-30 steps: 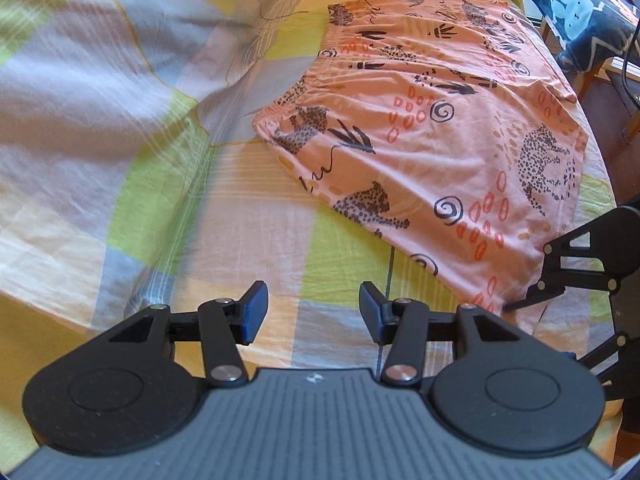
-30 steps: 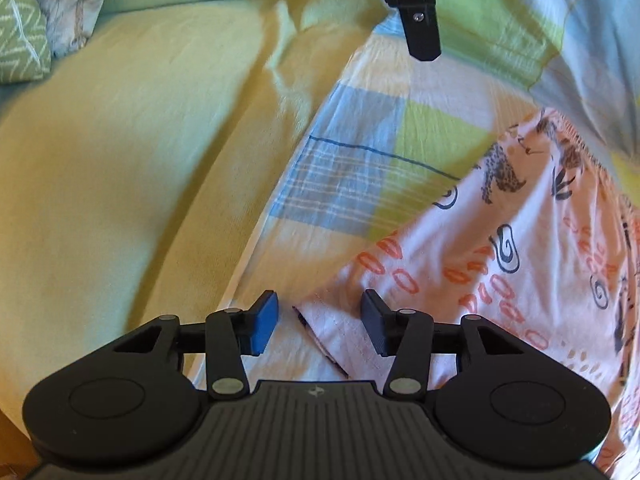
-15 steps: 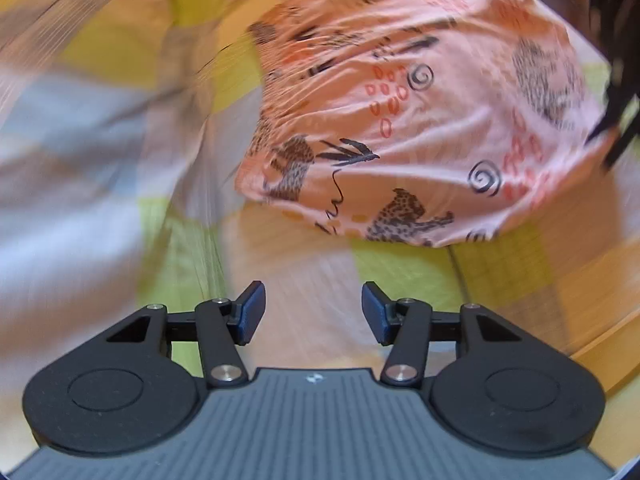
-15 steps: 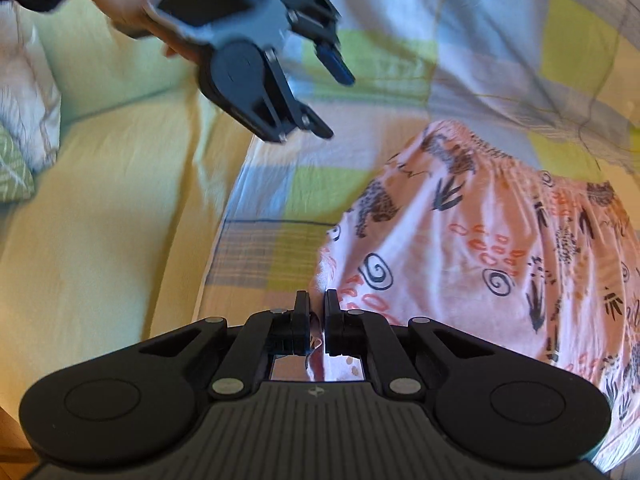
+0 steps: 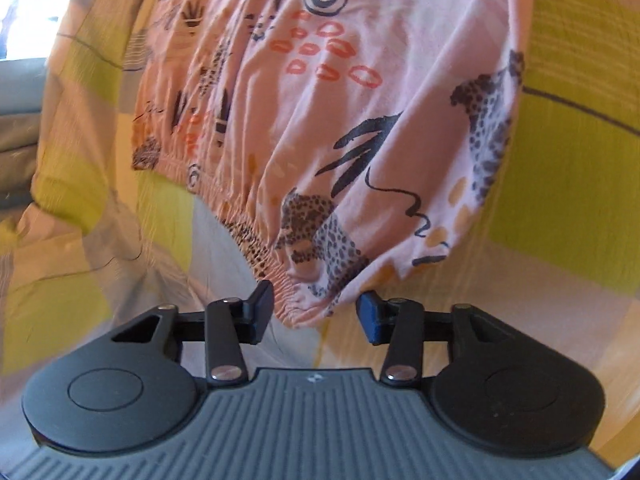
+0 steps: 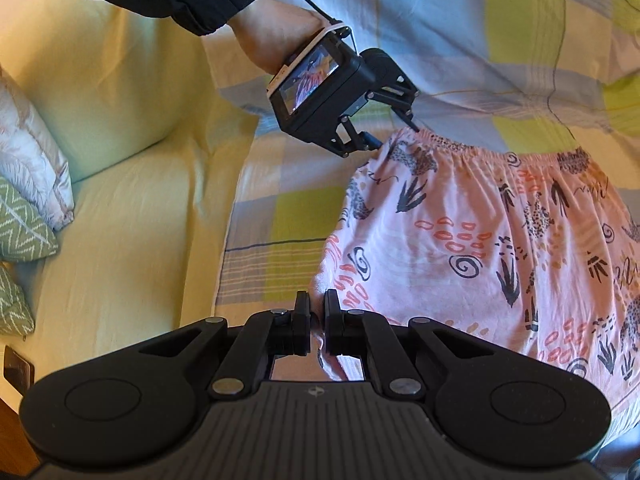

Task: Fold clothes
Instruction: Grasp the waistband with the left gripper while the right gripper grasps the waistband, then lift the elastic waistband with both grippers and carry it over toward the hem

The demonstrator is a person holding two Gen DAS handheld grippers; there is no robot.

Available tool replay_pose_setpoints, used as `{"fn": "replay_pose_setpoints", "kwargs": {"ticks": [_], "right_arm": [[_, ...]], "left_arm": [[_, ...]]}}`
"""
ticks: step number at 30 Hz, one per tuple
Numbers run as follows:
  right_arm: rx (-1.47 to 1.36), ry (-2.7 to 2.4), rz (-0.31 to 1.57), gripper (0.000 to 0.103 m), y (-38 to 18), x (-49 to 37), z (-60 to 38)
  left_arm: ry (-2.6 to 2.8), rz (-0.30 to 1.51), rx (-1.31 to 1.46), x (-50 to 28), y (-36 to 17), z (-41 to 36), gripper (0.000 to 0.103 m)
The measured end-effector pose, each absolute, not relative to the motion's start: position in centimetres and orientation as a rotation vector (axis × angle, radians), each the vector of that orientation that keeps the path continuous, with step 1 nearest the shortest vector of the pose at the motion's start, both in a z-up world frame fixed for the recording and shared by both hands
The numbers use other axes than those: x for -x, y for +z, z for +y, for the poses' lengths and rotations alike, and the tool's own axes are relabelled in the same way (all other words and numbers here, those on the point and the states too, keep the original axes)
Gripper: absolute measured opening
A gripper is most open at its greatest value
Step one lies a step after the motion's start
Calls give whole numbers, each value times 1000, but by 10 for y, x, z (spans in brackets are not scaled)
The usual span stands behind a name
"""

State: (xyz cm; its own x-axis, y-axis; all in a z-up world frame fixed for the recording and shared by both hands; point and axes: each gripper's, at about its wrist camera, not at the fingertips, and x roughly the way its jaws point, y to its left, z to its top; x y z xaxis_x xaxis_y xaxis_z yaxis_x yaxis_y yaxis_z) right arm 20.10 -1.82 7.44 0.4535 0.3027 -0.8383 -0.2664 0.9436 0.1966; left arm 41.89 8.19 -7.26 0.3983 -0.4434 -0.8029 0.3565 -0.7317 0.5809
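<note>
Through the left wrist camera we see our left gripper [image 5: 316, 312] spread wide around the elastic waistband corner of the pink printed garment [image 5: 360, 100] on the checked bedspread [image 5: 568, 184]. Only the right wrist camera shows a green pillow [image 6: 24, 232], the sleeved hand [image 6: 276, 36], and our right gripper [image 6: 317, 320] pinching the garment's hem.

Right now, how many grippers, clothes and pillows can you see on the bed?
Grippers: 2, the left gripper open, the right gripper shut on the pink shorts.
Clothes: 1, the pink shorts.
Pillows: 3, a pale one and two green zigzag ones.
Total: 6
</note>
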Motion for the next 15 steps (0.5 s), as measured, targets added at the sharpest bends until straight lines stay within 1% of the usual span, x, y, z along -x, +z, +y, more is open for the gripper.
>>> {"fn": "replay_pose_setpoints", "kwargs": {"ticks": [1,3,4,5,7,13,15], "right_arm": [[-46,349,1043,6,74,-203,-22],[-59,348,1043,6,75,-205,-28],[-65,350,1042,6,77,-205,-31],[-71,354,1041,6,80,-205,-35],[-86,356,1030,6,88,-205,-45],[-114,235,999,5,120,-197,-105],[-121,173,996,5,129,-193,-132]], "left_arm": [[-1422,-60,-1951,-421,-74,80,20],[-1430,-21,-1952,-425,-72,78,6],[-1434,-2,-1952,-426,-71,77,3],[-1438,17,-1952,-428,-70,75,0],[-1446,66,-1914,-431,-57,70,0],[-1493,162,-1793,-435,-2,33,0],[-1514,226,-1731,-440,19,10,0]]}}
